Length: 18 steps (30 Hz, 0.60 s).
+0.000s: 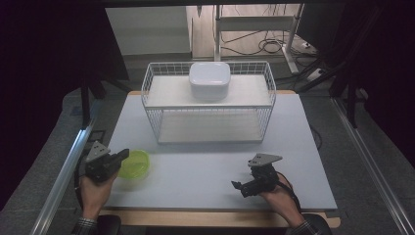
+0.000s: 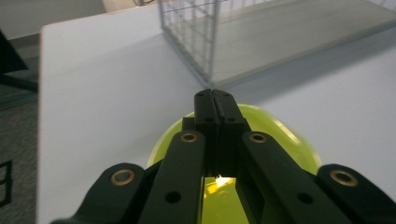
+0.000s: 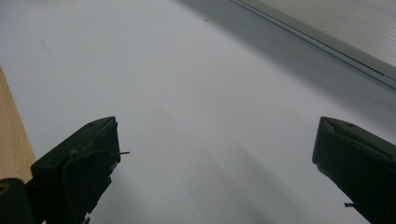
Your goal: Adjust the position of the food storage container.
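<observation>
Green bowl [image 1: 133, 164] sits at about 8 o'clock on the surface [image 1: 210, 171], near the front-left edge, upright, looks empty. Translucent lime plastic, thin wall: I'd judge it light, fairly stiff at the rim, glossy and slippery, not fragile. It will likely slide or tip if nudged from the side.

Best hold looks like the rim, one jaw inside and one outside, pinching the wall. The body is too wide and rounded for a span grab.

Left tool [image 1: 108, 163] is at the bowl's 9 o'clock side. In the left gripper view its jaws are pressed together over the bowl [image 2: 275, 135]. A bright sliver of green shows low between the jaws, so they may be pinching the near rim. I can't confirm contact; the rim is hidden under the linkage.

Right tool [image 1: 248, 186] is at about 5 o'clock on the surface, well apart from the bowl. Its jaws are spread wide with nothing between them, low above bare surface.

Wire basket [image 1: 208, 105] stands at 12 o'clock, a two-level rack. A white lidded container [image 1: 210, 81] sits on its upper shelf; the lower shelf is bare.

If the bowl is lifted by the rim alone, expect it to hang tilted.
</observation>
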Tool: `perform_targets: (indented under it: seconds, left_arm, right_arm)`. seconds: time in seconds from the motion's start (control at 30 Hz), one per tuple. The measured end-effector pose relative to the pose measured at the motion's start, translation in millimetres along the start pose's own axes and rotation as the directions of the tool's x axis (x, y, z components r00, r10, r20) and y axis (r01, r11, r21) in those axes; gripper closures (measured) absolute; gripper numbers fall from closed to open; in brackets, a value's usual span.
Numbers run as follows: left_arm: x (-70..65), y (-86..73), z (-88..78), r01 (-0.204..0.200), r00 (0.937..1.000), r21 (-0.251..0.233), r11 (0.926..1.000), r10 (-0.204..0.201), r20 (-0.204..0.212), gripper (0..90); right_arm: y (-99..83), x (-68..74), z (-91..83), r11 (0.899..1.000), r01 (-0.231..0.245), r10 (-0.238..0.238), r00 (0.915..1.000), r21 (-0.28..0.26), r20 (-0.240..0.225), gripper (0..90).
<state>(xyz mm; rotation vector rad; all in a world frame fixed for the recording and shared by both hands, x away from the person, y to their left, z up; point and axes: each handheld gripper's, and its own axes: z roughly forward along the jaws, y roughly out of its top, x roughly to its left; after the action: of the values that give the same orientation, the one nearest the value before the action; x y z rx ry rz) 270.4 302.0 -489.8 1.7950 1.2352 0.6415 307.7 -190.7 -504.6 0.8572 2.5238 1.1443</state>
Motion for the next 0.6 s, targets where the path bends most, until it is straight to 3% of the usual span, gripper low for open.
perform_targets:
  seconds: [0.3, 0.6]
  left_arm:
    - [22.5, -13.7, -1.0, 0.053, 0.9959, 0.045, 0.9976, -0.05, -0.076, 90.0]
    - [27.5, -25.0, 1.9, 0.094, 0.9914, 0.119, 0.9885, -0.081, -0.103, 90.0]
  right_arm:
    - [-0.6, 0.7, 1.7, 1.0, 0.007, -0.007, 1.0, 0.01, 0.003, 1.4]
    - [-1.1, 1.6, 2.9, 1.0, 0.015, -0.015, 0.9998, 0.021, 0.009, 1.6]
